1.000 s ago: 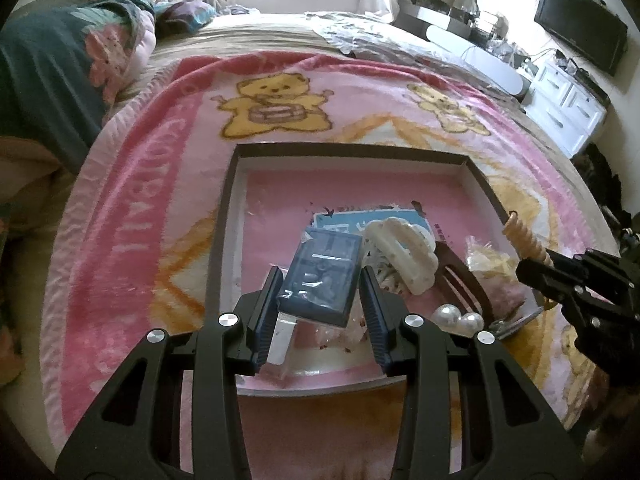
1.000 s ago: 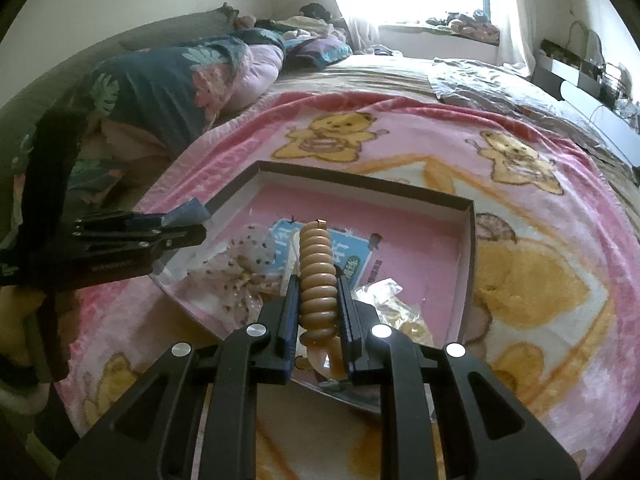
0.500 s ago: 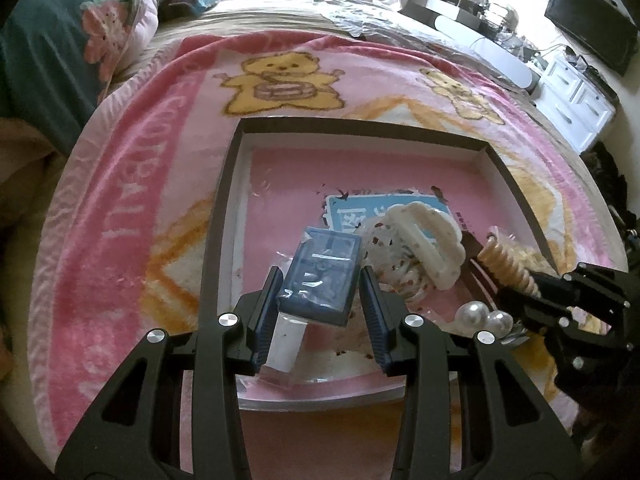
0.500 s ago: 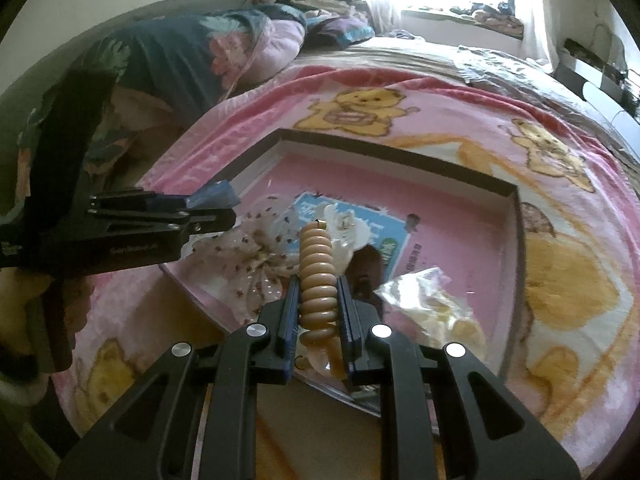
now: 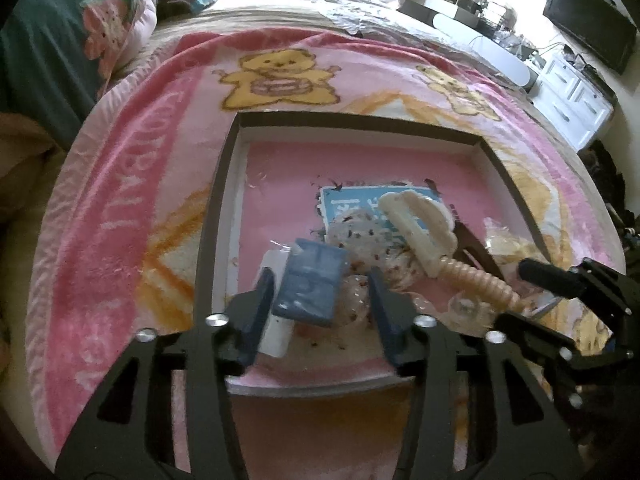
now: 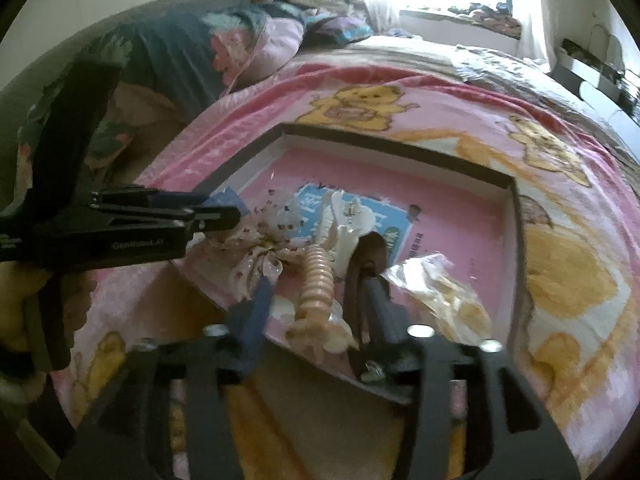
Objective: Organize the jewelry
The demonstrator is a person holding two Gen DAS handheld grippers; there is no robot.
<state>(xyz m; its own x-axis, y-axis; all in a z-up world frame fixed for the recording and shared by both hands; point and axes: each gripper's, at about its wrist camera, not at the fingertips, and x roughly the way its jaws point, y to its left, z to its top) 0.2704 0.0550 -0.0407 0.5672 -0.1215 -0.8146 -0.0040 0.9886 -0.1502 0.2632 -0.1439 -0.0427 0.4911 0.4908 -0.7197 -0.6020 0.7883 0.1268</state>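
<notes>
A dark-rimmed tray (image 5: 360, 120) with a pink floor lies on the bear blanket. My left gripper (image 5: 322, 296) hangs over its near edge with its jaws opening. A small blue packet (image 5: 312, 284) on a white card sits between them, and the right pad stands clear of it. My right gripper (image 6: 318, 304) is also opening. The beige ribbed hair clip (image 6: 316, 284) lies loose between its fingers on the tray, touched by neither pad. A white claw clip (image 5: 420, 232) rests just beyond, on a blue card (image 5: 352, 208).
A sheer dotted bow (image 5: 360, 240), a brown clip (image 6: 372, 252) and a clear bag of yellowish pieces (image 6: 436, 288) crowd the tray's near part. The tray's far half is bare pink. Bedding is piled at the far left, and white drawers (image 5: 572, 96) stand at the right.
Both grippers have opened. The blue packet has dropped out of the left grip, and the ribbed clip has tipped down out of the right grip onto the tray.
</notes>
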